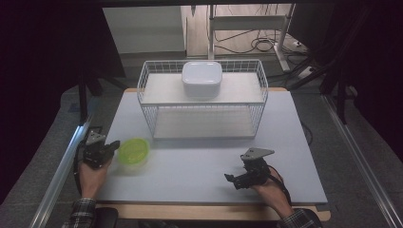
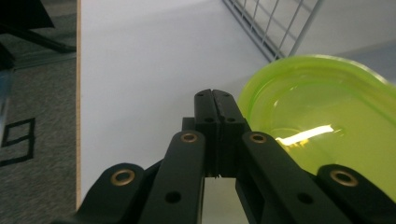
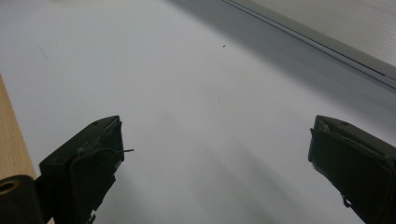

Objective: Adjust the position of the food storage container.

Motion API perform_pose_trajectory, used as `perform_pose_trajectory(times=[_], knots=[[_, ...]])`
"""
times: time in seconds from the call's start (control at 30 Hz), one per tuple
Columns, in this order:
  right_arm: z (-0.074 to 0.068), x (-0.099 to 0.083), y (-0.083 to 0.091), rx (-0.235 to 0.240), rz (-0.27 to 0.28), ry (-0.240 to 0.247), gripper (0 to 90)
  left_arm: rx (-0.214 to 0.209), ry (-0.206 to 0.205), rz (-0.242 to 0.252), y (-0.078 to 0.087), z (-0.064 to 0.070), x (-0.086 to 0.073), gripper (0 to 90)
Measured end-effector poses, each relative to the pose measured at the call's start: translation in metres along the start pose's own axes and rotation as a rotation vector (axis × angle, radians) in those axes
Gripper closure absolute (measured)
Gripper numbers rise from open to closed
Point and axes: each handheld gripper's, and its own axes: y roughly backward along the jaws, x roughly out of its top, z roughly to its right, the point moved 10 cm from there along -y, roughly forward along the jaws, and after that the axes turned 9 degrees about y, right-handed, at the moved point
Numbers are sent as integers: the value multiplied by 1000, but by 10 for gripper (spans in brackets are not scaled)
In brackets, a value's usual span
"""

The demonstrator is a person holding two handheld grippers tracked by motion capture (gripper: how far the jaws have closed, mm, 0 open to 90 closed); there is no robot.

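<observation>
Left claw (image 1: 110,148): clenched, jaws pressed flat together with nothing between them; in the left gripper view (image 2: 215,100) the tips meet just beside the rim of the green bowl, at about its 9 o'clock, and whether they touch it cannot be told.
Right claw (image 1: 231,179): released, jaws spread wide and holding nothing; in the right gripper view (image 3: 217,154) bare surface lies between the two pads.
Green bowl (image 1: 133,151): translucent lime plastic, upright on the worktop, at about 8 o'clock from the middle of the surface; seen close in the left gripper view (image 2: 327,126), with a bright glint inside.
Hands: left hand (image 1: 92,176) at 7 o'clock, right hand (image 1: 268,186) at 5 o'clock, both with plaid cuffs.
Worktop (image 1: 190,166): pale grey-white sheet over a wooden edge, which shows along the near side.
Wire rack (image 1: 147,111): white, two shelves, at 12 o'clock on the worktop, well apart from both claws.
White container (image 1: 202,78): lidded, rounded corners, on the rack's top shelf.
Room: dark drapes at both sides, grey carpet, metal rails beside the worktop, cables on the floor behind.
</observation>
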Motion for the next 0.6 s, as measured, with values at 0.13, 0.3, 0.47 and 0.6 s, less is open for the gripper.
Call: perform_pose_trajectory(times=[0.13, 0.3, 0.47, 0.6], knots=[[-1, -1, -1, 2, -9, 7, 35, 1, 1, -3, -1, 3, -1, 900], [-2, -2, -3, 3, -18, 11, 36, -25, 5, -8, -2, 13, -2, 899], [-2, -3, -3, 3, -24, 10, 36, -71, -11, -20, -6, 34, -3, 899], [-2, -4, -4, 3, -28, 14, 36, -103, -26, -26, -9, 51, -4, 899]])
